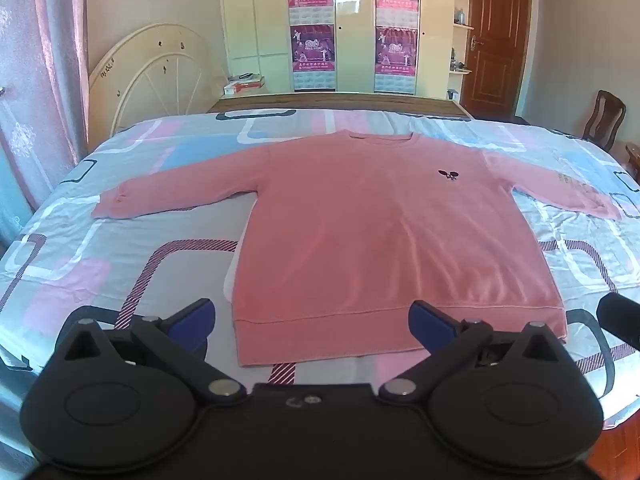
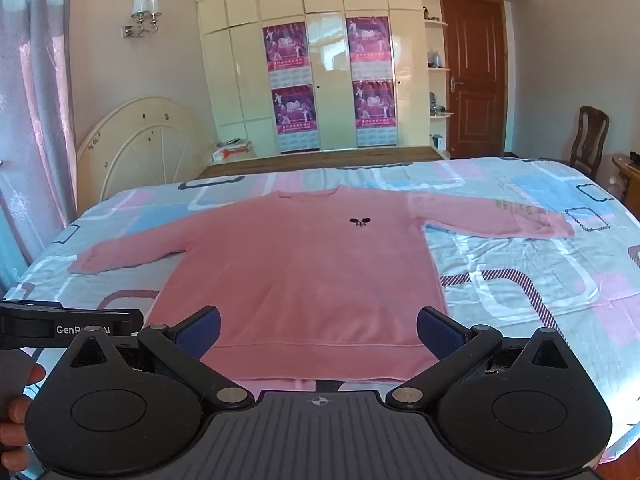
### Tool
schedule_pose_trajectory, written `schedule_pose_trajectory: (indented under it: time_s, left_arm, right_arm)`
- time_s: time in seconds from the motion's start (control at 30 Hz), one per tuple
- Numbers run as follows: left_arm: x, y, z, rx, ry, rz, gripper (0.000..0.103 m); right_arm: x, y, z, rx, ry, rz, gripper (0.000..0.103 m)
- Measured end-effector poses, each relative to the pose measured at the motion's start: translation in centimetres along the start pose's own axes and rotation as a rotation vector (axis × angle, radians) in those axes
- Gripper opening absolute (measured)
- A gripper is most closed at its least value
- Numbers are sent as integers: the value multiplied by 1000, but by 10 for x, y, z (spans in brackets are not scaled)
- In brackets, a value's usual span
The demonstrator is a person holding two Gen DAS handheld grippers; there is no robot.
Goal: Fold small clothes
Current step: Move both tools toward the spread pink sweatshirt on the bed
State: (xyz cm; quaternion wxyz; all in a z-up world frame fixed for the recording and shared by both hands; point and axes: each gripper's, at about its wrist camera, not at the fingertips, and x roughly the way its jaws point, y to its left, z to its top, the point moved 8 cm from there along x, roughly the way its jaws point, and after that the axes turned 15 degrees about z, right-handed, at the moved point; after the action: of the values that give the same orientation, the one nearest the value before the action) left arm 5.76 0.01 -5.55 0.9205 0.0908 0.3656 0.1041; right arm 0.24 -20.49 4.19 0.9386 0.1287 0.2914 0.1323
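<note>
Two grippers are hovering at the near edge of the bed (image 1: 120,248), both spread wide w/ nothing between the jaws: left gripper (image 1: 312,320), right gripper (image 2: 318,330). The pink sweatshirt (image 1: 380,232) is lying flat, front up, on the patterned sheet, sleeves out toward 9 and 3 o'clock, collar at 12, hem at 6 just past the grippers.

Risks, as I'm judging them: a gripper is likely pinching the sheet along w/ the hem, since the fabric is lying tight on the bedding, so the sheet is lifting too. Grabbing only the top layer is leaving the back layer behind, giving a lopsided fold. Sleeve at 3 o'clock (image 2: 500,216) is already slightly crumpled at the cuff, prob. bunching when folded in.
</note>
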Motion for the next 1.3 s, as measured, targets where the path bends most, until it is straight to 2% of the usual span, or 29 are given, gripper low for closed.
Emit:
schedule_pose_trajectory:
  time_s: [1.1,1.3]
  left_arm:
    - [9,-3,1,5,8,20,103]
    - [17,-5,2,43,39,40,103]
  right_arm:
    - [10,-15,3,-7,13,-25,103]
    - [15,-20,4,-8,14,-40,103]
